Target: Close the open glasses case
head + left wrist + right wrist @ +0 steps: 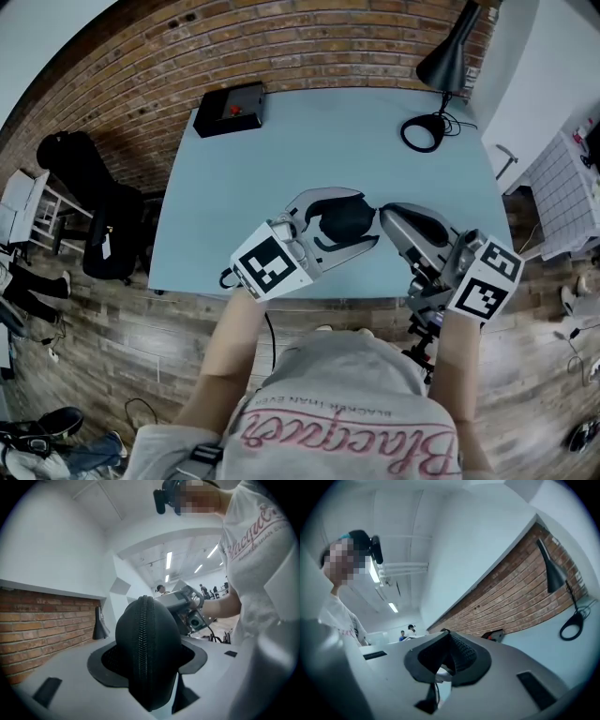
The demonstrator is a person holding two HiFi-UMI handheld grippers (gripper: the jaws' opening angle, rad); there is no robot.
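The left gripper (366, 217) is clamped across the black glasses case (339, 218) near the front edge of the pale blue table (309, 141). The case's zip seam faces that gripper's camera. The right gripper (384, 214) has its jaws pressed together at the case's right end, possibly pinching the zip pull, though it is too small to confirm.

Brick wall (141, 66), wood floor (141, 337) — pale table (328, 141).

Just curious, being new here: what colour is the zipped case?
Black all over. The glasses case shows best in the left gripper view.
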